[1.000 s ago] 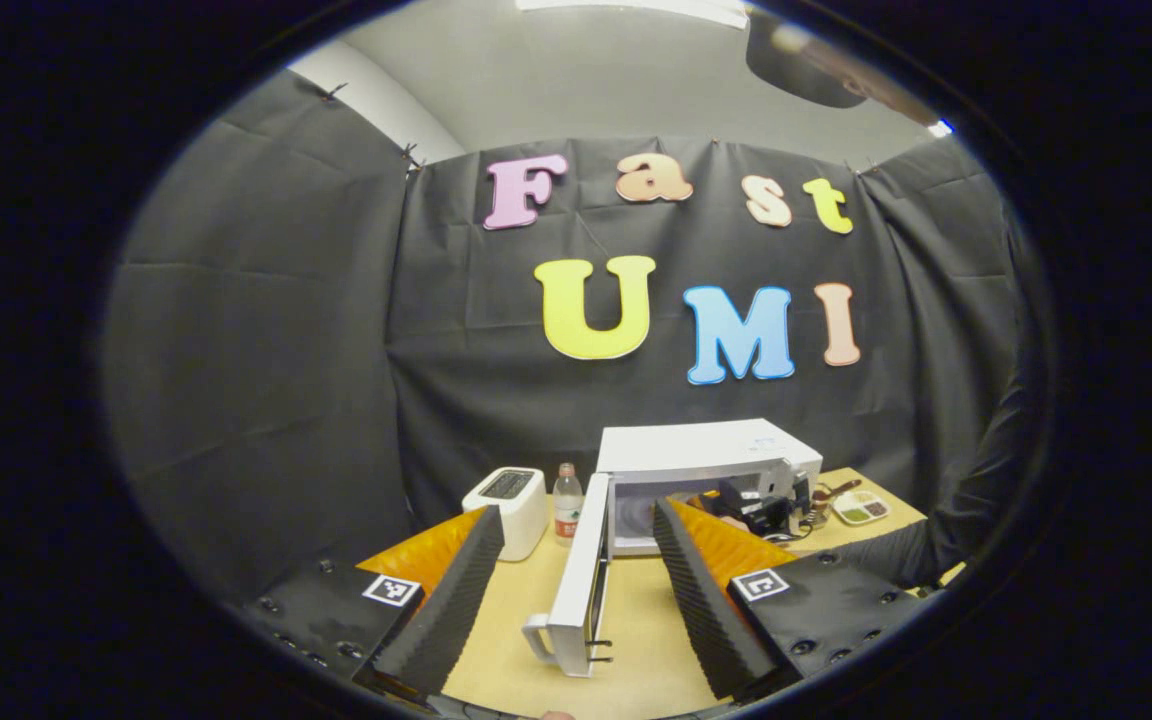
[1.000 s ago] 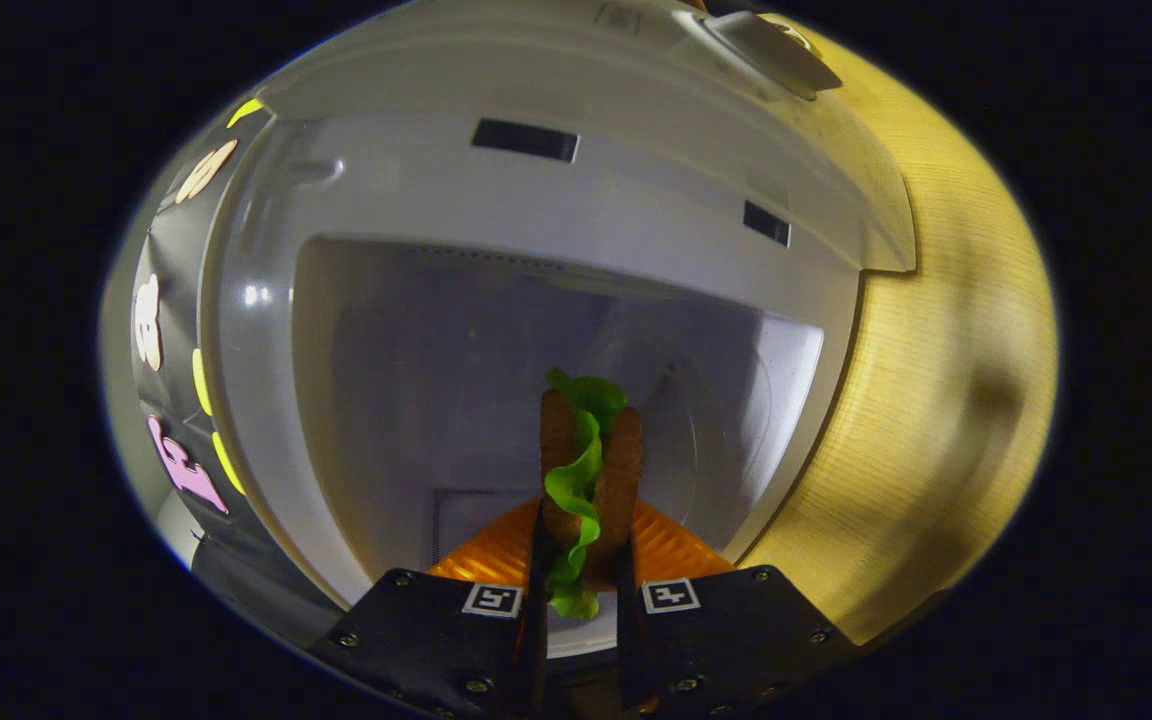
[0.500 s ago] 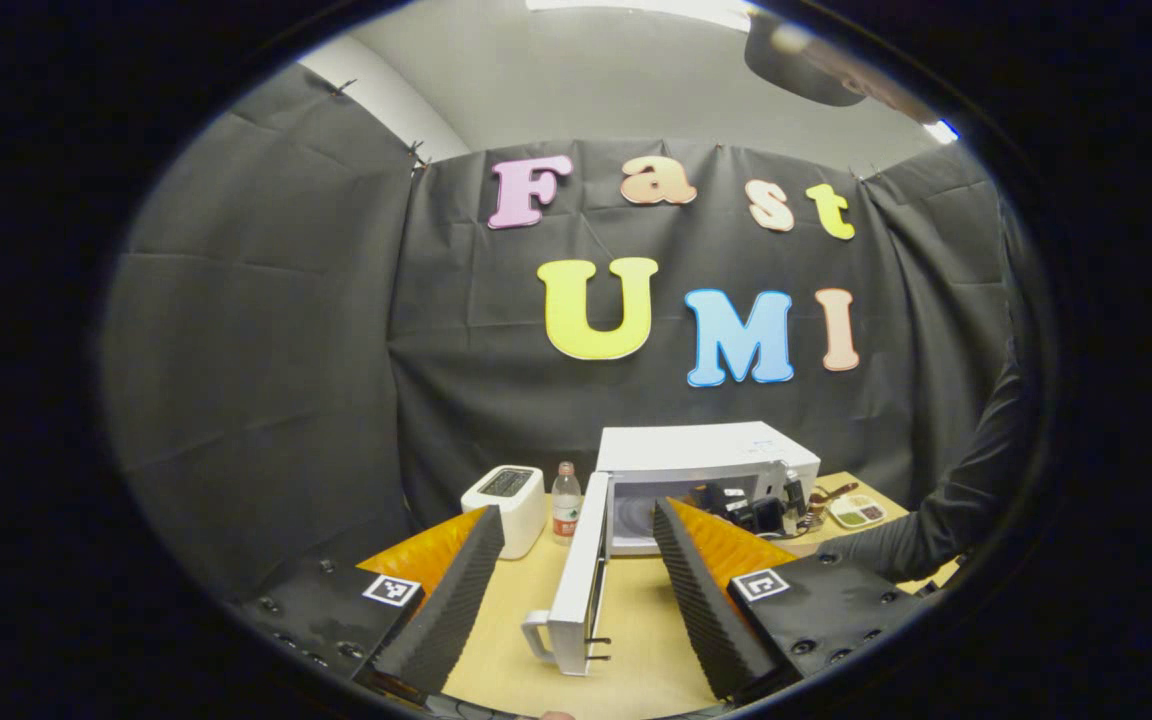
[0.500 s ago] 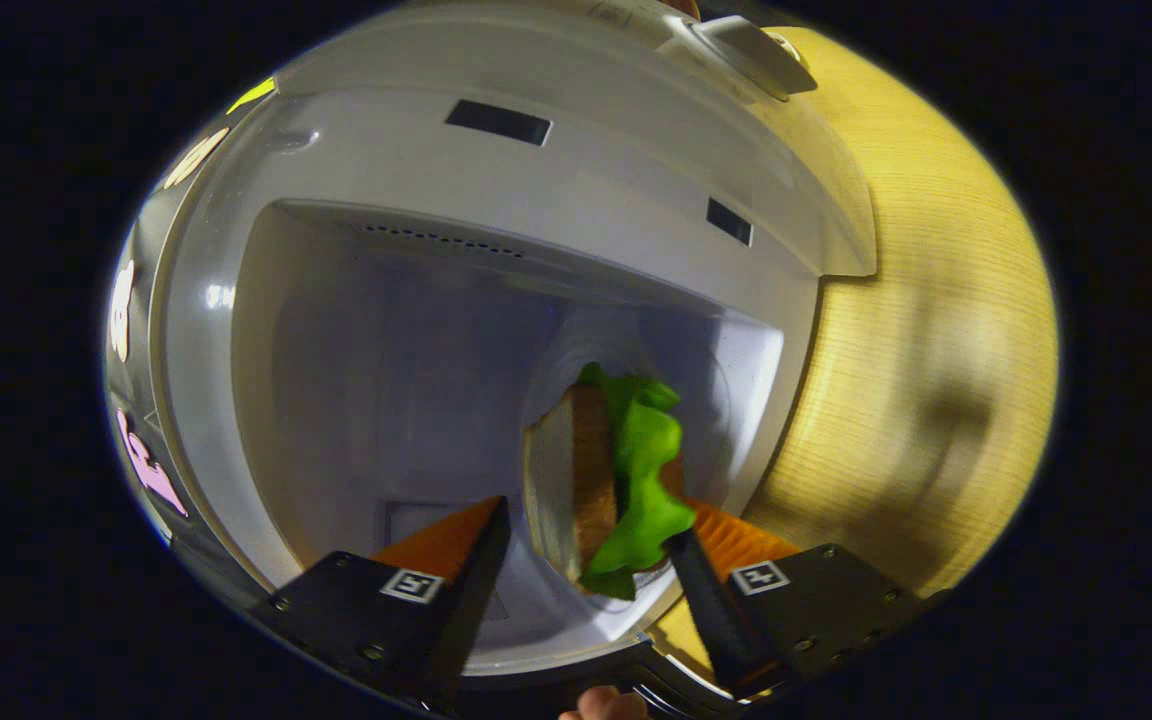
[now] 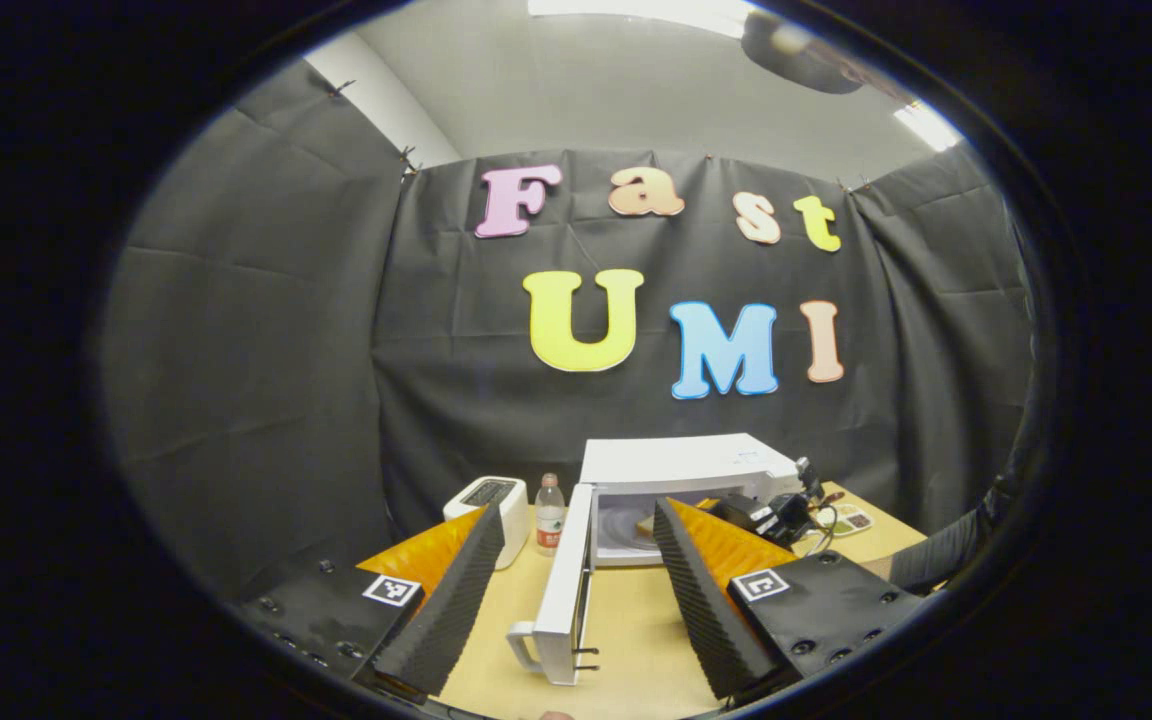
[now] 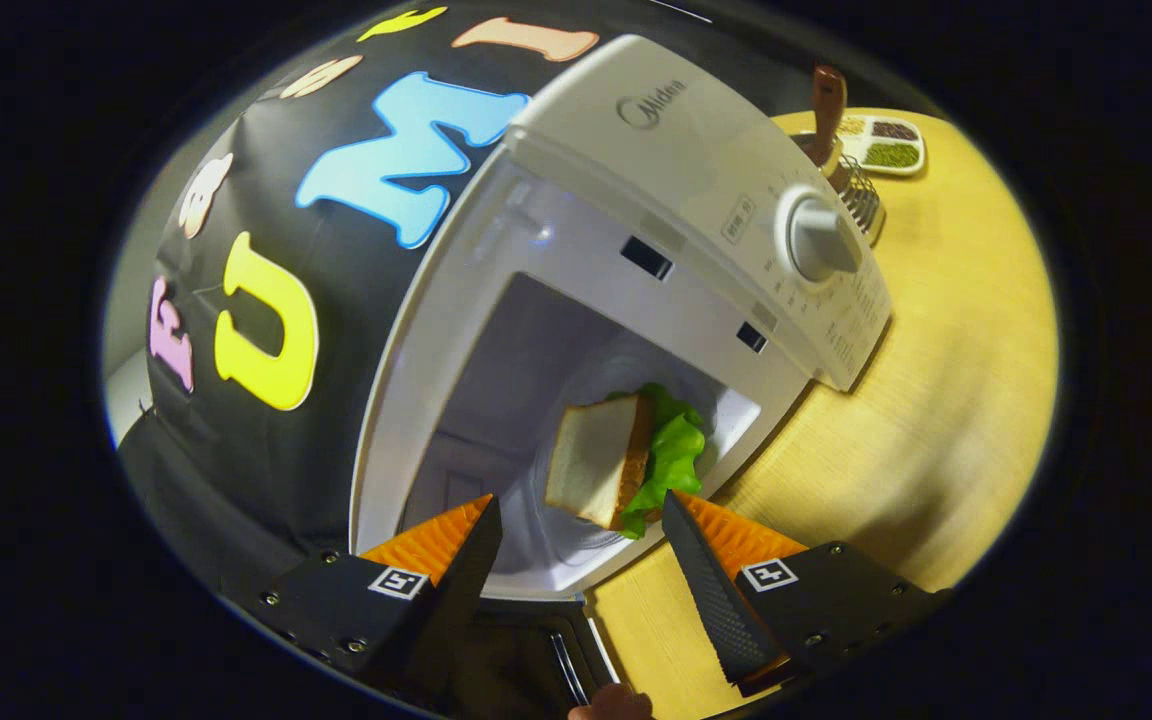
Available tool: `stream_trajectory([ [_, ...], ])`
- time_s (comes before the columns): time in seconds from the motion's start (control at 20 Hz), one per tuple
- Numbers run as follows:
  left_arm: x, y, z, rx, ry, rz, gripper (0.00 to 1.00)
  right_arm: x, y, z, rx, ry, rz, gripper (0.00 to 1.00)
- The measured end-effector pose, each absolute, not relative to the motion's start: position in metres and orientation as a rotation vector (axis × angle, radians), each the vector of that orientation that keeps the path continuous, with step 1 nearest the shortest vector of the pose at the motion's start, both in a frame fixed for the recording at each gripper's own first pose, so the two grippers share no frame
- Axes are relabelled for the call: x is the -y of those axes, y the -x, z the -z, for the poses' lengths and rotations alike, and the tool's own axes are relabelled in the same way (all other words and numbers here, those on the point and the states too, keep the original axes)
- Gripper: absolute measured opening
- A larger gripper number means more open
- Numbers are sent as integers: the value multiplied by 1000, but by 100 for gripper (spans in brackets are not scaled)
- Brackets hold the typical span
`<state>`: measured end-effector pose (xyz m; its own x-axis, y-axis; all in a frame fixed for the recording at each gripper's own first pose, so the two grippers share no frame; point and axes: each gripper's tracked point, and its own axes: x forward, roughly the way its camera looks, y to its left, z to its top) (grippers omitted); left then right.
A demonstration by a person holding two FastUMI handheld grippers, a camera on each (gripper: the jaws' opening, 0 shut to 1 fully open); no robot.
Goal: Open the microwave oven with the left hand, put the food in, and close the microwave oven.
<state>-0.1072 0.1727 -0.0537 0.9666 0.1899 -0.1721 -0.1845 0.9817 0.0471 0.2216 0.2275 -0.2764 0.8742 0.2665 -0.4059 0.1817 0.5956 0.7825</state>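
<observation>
With my right tool (image 6: 576,560) now spread and drawn back, the sandwich (image 6: 616,465) lies ahead inside the microwave oven (image 6: 636,250); my left tool (image 5: 571,600), parted, must close the door (image 5: 566,600).

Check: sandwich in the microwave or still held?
In. The sandwich lies inside the microwave; right claw is open, clear of it.

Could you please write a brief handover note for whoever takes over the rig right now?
Left gripper: open, holding nothing, facing the open door.
Right gripper: open, holding nothing, just outside the microwave.
The sandwich lies inside the oven.
Done: door opened, food put in.
Left: push the door shut with the left gripper.
</observation>
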Motion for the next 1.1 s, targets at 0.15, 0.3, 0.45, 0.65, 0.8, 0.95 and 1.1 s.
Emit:
stream_trajectory([
  [0.15,-170,103,61,-182,-30,-175,97,-209,-197,253,-479,-807,-128,98],
  [0.3,-166,96,66,-185,-21,-158,98,-183,-175,218,-411,-651,-184,97],
  [0.45,-165,90,74,-182,3,-152,98,-165,-147,181,-345,-516,-261,98],
  [0.65,-164,85,79,-178,22,-147,96,-135,-114,139,-244,-360,-292,97],
  [0.8,-168,80,86,-186,10,-152,95,-109,-94,118,-191,-233,-250,97],
  [0.95,-173,74,86,-176,-14,-166,95,-84,-82,94,-116,-150,-191,97],
  [1.1,-170,68,91,-172,-4,-155,95,-60,-75,68,-41,-59,-147,97],
])
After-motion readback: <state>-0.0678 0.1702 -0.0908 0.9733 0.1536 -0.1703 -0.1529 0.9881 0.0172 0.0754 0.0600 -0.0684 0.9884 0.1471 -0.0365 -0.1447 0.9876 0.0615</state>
